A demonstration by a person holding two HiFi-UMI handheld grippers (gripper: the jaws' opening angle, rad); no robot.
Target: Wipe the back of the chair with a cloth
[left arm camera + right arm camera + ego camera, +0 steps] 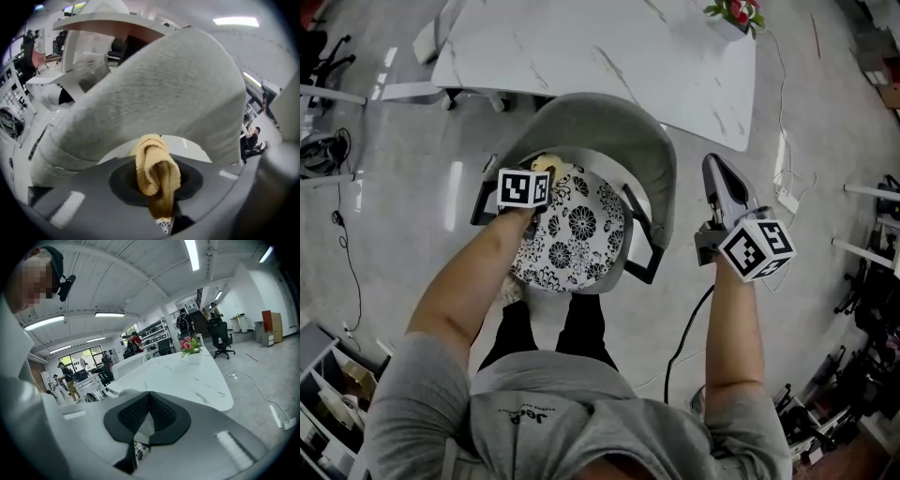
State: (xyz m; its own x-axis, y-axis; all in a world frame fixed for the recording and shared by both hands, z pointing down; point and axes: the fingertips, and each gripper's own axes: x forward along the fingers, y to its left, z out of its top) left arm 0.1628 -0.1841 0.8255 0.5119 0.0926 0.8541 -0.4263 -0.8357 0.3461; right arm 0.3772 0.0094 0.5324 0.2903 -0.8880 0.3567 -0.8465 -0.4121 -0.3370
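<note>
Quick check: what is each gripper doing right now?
Left gripper: closed on the yellow cloth, facing the grey chair back.
Right gripper: closed, nothing between its jaws.

Left gripper [158,185] jaws clamp the cloth [151,161]; right gripper [149,398] jaws seemingly closed.

Mustard-yellow cloth [157,176] showing against a plain grey chair back [178,93], seat [572,230] wearing a black-and-white floral print, white surface [609,47] running with thin grey marble veins, flowers [189,345] showing pink over green, floor [412,187] gleaming pale grey.
</note>
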